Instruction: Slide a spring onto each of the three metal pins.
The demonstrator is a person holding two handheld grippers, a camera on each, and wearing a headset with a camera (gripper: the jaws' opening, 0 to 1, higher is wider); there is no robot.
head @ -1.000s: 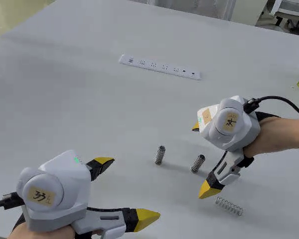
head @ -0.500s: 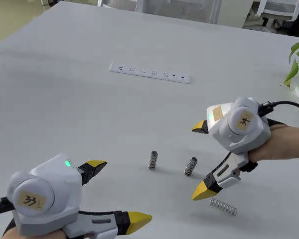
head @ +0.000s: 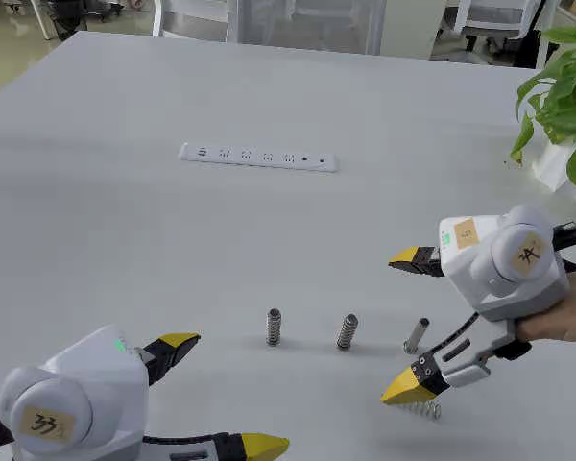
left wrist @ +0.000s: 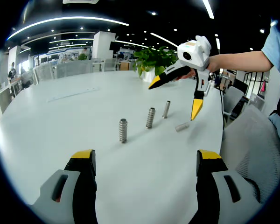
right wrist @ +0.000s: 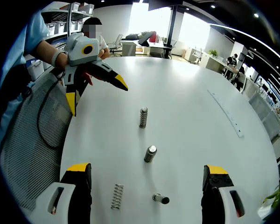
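Spring [head: 420, 409], a thin silvery wire coil, lying flat on the matte grey table [head: 125, 240] just beside the lower yellow tip of the right gripper [head: 410, 322] and near the one bare metal pin [head: 417, 335]; middle pin [head: 347, 331] and left pin [head: 275, 327] in the same row upright and already wearing coils. Probably featherweight, squashy along its length and apt to roll or skid on the smooth top, so best pinched lightly across the middle turns. Right gripper and left gripper [head: 221, 394] alike spread wide, holding nothing.
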